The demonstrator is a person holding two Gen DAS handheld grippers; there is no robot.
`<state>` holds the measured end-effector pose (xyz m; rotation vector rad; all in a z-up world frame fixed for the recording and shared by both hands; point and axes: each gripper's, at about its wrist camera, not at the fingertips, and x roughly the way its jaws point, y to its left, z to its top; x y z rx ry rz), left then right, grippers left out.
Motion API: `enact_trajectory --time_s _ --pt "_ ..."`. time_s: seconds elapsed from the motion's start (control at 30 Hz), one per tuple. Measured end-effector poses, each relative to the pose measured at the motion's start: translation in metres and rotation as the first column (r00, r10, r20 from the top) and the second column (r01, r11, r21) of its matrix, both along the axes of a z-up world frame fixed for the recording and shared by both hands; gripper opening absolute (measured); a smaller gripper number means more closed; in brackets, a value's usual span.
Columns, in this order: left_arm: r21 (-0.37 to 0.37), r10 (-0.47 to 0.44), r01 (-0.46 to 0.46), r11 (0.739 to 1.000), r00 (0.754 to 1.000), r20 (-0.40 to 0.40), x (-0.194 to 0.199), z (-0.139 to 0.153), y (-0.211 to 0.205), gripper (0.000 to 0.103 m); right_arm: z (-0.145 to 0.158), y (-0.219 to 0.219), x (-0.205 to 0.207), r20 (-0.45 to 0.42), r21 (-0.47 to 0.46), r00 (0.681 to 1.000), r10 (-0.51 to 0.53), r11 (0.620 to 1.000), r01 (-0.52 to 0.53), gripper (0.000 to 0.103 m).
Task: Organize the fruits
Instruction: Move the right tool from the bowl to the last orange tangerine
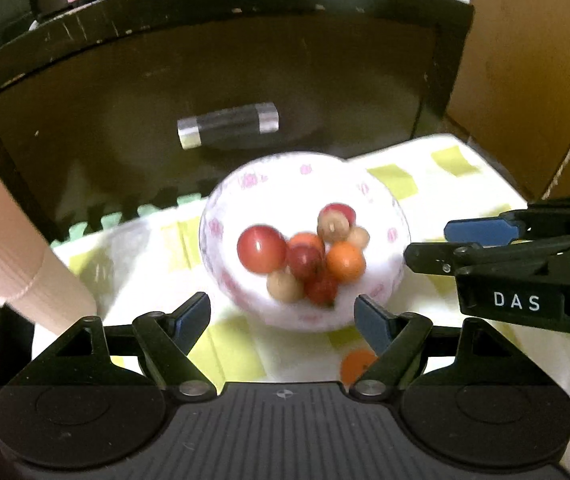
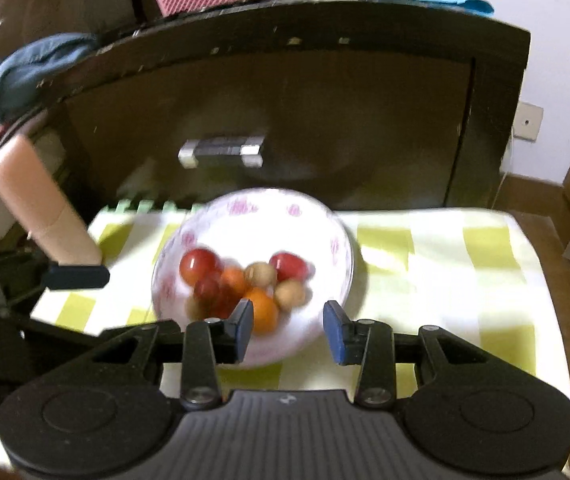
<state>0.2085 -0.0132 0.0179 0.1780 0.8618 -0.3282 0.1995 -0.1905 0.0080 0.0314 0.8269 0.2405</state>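
hovering over a white bowl [image 1: 221, 236] with pink flower prints, the left gripper [image 1: 283, 322] has its blue-padded jaws spread wide with nothing between them. the bowl sits on a yellow-and-white checked cloth [image 2: 437, 264] before a dark cabinet [image 2: 325, 112] and holds red tomatoes [image 1: 262, 249], an orange fruit [image 1: 345, 261] and tan round fruits [image 1: 284, 286]. the right gripper [image 2: 288, 332] hangs over the bowl's near rim, jaws partly apart and empty

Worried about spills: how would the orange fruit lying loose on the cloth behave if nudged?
The orange fruit looks round and smooth, so it would probably roll. The checked cloth may slow it slightly. It seems small, so likely light.
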Motion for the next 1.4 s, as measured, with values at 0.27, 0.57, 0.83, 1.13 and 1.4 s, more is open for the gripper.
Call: enact_trajectory --time_s 0.27,0.57,0.83,1.13,1.4 --pt "0.058 0.046 -0.043 0.997 0.997 -0.057 -0.016 -0.013 0.015 0.084 -0.015 0.021 -0.016 -0.088 -0.056 0.993 0.083 0.995 -0.088 0.036" --pt "0.101 0.085 -0.073 0.992 0.99 -0.116 -0.006 -0.029 0.024 0.083 -0.037 0.038 -0.006 -0.151 -0.041 0.982 0.112 0.992 -0.12 0.036" --pt "0.109 0.105 -0.089 0.99 0.983 -0.148 -0.002 -0.036 0.029 0.082 -0.047 0.047 0.004 -0.168 -0.052 0.977 0.129 0.989 -0.14 0.036" --pt "0.103 0.086 -0.07 0.992 0.984 -0.158 -0.003 -0.038 0.026 0.082 -0.045 0.054 0.0 -0.154 -0.071 0.974 0.168 0.981 -0.18 0.02" --pt "0.108 0.021 -0.003 0.994 0.985 -0.17 -0.008 -0.037 0.016 0.084 -0.044 0.058 0.004 -0.189 -0.044 0.964 0.186 0.979 -0.197 0.013"
